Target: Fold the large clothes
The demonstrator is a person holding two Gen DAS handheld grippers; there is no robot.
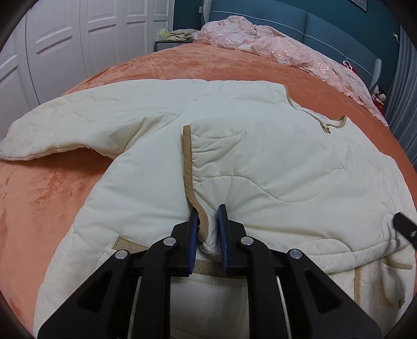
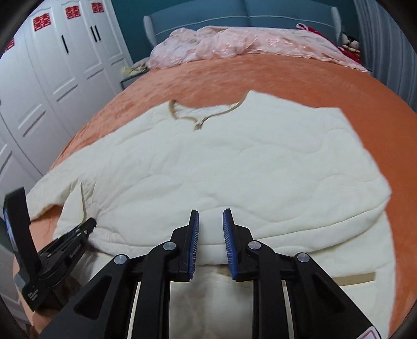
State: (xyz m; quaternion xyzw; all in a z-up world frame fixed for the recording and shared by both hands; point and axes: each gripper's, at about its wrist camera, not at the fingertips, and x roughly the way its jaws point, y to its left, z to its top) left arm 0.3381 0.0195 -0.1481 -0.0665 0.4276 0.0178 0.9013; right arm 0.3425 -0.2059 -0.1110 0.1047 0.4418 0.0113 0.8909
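Observation:
A cream quilted jacket [image 1: 273, 161] with tan trim lies spread on the orange bed cover [image 1: 52, 198], neckline away from me. My left gripper [image 1: 208, 208] is shut on the tan-trimmed cuff of a sleeve [image 1: 203, 221] folded in across the jacket's front. The other sleeve [image 1: 65, 125] stretches out to the left. In the right wrist view the jacket [image 2: 221, 161] fills the middle. My right gripper [image 2: 210, 212] is open and empty just above the jacket's near edge. The left gripper [image 2: 88, 225] shows at the lower left there.
A pink lace quilt [image 1: 273, 44] is bunched at the head of the bed against a teal headboard [image 1: 325, 23]. White wardrobe doors [image 2: 65, 65] stand on the left. Stuffed toys [image 2: 350, 43] sit at the far right corner. Orange cover [image 2: 247, 75] lies beyond the jacket.

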